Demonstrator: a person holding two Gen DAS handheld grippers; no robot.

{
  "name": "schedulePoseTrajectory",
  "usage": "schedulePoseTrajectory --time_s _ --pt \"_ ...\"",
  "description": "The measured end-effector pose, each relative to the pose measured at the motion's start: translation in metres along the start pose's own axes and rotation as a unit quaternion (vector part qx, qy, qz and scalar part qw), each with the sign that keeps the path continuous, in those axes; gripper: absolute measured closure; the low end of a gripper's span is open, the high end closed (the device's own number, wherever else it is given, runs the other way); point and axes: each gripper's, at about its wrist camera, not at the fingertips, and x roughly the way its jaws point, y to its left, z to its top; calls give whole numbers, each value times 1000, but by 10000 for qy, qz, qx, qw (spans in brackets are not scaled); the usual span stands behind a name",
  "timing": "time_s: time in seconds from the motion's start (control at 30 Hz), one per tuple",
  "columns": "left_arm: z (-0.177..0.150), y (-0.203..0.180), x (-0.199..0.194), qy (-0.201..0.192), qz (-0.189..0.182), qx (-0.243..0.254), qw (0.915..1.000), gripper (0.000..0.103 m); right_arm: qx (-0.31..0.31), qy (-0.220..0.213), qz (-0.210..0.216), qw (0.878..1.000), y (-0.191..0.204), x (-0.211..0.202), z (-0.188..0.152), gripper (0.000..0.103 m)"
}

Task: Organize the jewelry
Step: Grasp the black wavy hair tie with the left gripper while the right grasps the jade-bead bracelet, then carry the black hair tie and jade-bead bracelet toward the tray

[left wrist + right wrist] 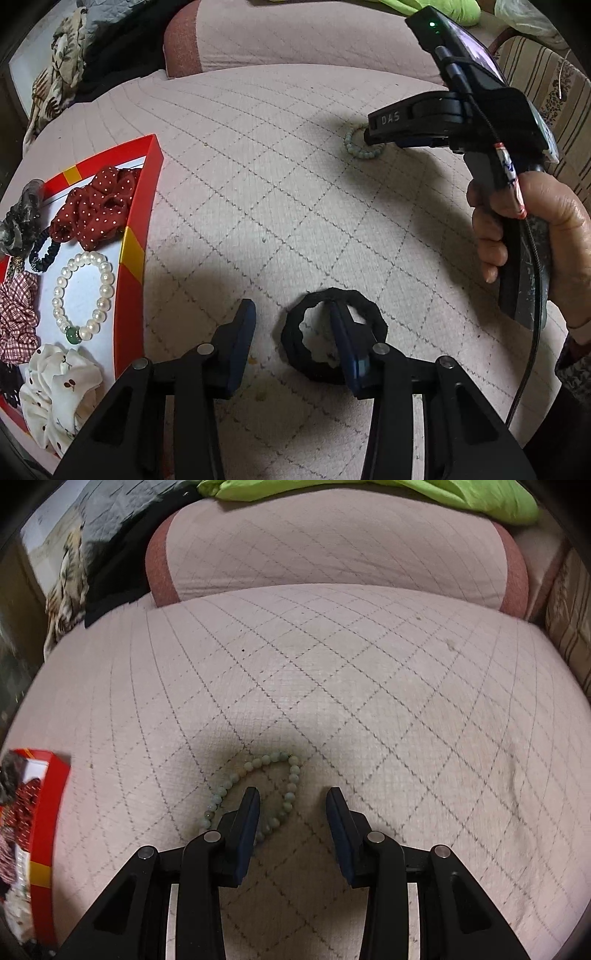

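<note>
In the left wrist view my left gripper [291, 314] is open; its right finger lies over a black hair tie [295, 339] on the quilted cushion. A red-rimmed box [129, 266] at the left holds a pearl bracelet [83, 295], a red dotted scrunchie [96, 206] and other scrunchies. In the right wrist view my right gripper [293, 797] is open, its left finger inside a pale green bead bracelet [293, 771] lying on the cushion. The right gripper also shows in the left wrist view [373, 136] over that bracelet [351, 142].
The pink quilted cushion [369, 686] fills both views, with a backrest cushion [332, 546] behind. Green cloth [480, 498] and patterned fabric [59, 74] lie at the back. The red box edge [48, 812] shows at the left in the right wrist view.
</note>
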Motion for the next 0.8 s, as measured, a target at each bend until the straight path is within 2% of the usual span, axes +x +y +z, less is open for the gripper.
schedulePoseTrajectory --time_s 0.07,0.13,0.17,0.2,0.23,0.27,0.3,0.4,0.8 --pt "0 -1 1 -28 34 -29 10000 62 -70 -37 -85 9999 2 -1 -2 69" --pt "-1 -2 1 -66 59 -68 9999 62 -76 -88 -116 9999 2 -2 -3 89" --pt "-1 -2 0 -85 60 -86 9999 62 -55 -106 -67 9999 1 -3 -4 93" --pt "-1 -2 -1 -101 34 -106 9999 69 -26 -109 -12 9999 0 -4 -5 96" --pt "-1 -1 -2 -104 3 -109 9999 76 9 -112 31 9999 -1 -6 -5 96" --pt "-1 -1 -4 -93 -15 -106 9999 90 53 -102 86 9999 -2 -8 -6 96" --pt "-1 0 -6 -53 -82 -123 9999 94 133 -73 204 9997 -6 -11 -7 97" --pt "-1 3 -12 -3 -271 -245 9993 95 294 -77 414 9987 -11 -22 -12 97" --pt "-9 -1 -58 -306 -305 -347 9985 95 428 -528 567 9961 -18 -100 -36 97"
